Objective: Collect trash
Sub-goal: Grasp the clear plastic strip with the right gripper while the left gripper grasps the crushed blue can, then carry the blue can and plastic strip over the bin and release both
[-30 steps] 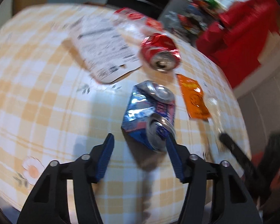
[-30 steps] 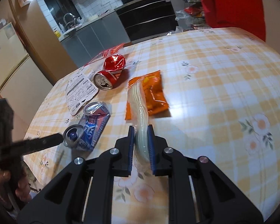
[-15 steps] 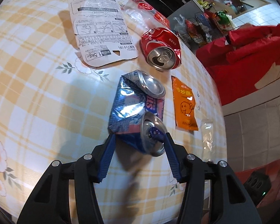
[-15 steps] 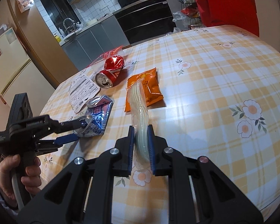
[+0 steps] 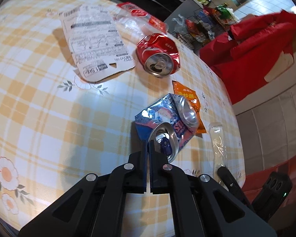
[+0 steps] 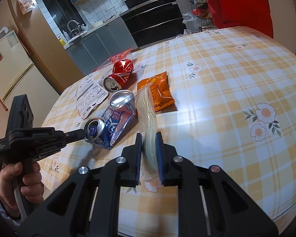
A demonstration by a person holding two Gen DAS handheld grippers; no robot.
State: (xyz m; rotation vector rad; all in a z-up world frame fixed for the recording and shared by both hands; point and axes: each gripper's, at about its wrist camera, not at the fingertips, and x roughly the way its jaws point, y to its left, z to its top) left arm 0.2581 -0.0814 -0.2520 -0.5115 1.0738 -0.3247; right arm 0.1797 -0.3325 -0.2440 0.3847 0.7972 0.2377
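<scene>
Left jaws pinched on blue can (image 5: 163,122) rim, right jaws clamping clear wrapper (image 6: 148,130)

Left gripper (image 5: 148,145), held pistol-style in a hand (image 6: 19,179), tilts downward, fingers pinched together. Right gripper (image 6: 149,144) tilts downward too, fingers nearly closed, narrow gap.

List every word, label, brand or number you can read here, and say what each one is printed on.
"1.5kg": flat white printed cardboard sheet; its other lines are too small to read.
"GenRobot.AI", faint: black handheld left gripper.
Crushed red drink can: white script, unreadable.
Crushed blue drink can: large white letters, creased, unreadable.
Orange snack packet: characters too small.
Red-and-clear plastic wrapper: label blurred.
</scene>
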